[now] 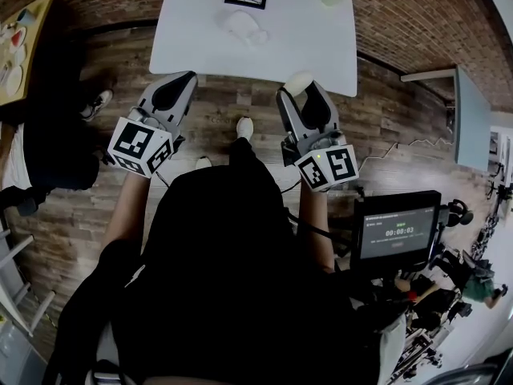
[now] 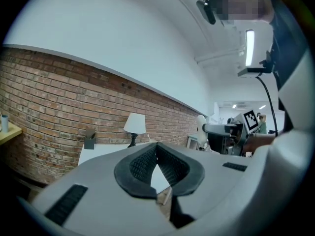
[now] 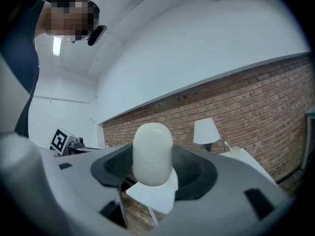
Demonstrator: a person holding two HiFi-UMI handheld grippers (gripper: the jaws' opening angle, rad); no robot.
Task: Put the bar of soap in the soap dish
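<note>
The bar of soap (image 3: 153,154) stands upright, grasped between the fingers of the right gripper (image 1: 300,91). It is held on the near side, short of the white surface (image 1: 192,42). The left gripper (image 1: 178,87) is clenched on nothing. A pale shape, likely the soap dish (image 1: 244,25), lies far off on the surface. Much of the smooth soap juts past the fingers, so it could slip or pivot loose during the reach.

The head camera looks steeply down from above the person (image 1: 224,239) onto the left gripper (image 1: 178,83), the right gripper (image 1: 298,87) and the white table (image 1: 264,50) ahead. Each gripper camera sits close behind its own jaws, tilted up toward the brick wall (image 2: 49,97). Both gripper views share the lamp (image 2: 134,124) and the table.
</note>
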